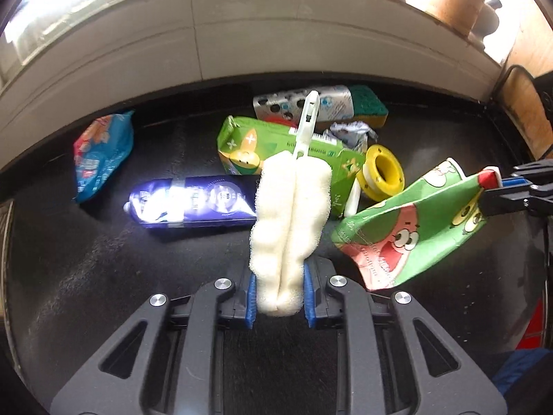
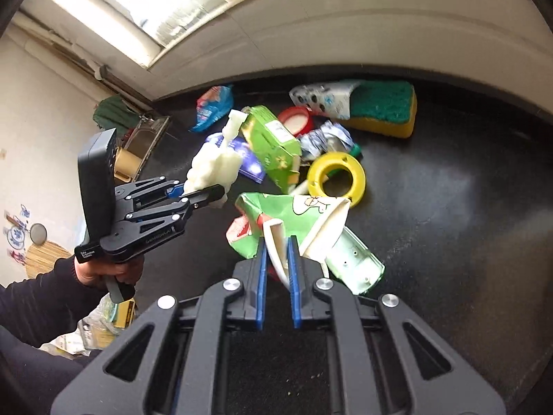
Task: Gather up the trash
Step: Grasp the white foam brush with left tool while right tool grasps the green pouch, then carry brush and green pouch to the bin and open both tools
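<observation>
A soft, bumpy white sponge brush (image 1: 290, 221) with a thin plastic handle is pinched between the blue pads of the left gripper (image 1: 279, 297), above the black bench (image 1: 103, 259). The right gripper (image 2: 276, 269) is clamped on the white rim of a squashed green paper cup (image 2: 293, 218) with cartoon faces. On the bench behind them lie a green carton (image 1: 276, 148), a round yellow reel (image 1: 382, 173), a shiny purple wrapper (image 1: 193, 204), a blue bag (image 1: 100, 159) and a green-and-yellow sponge (image 2: 383, 110).
</observation>
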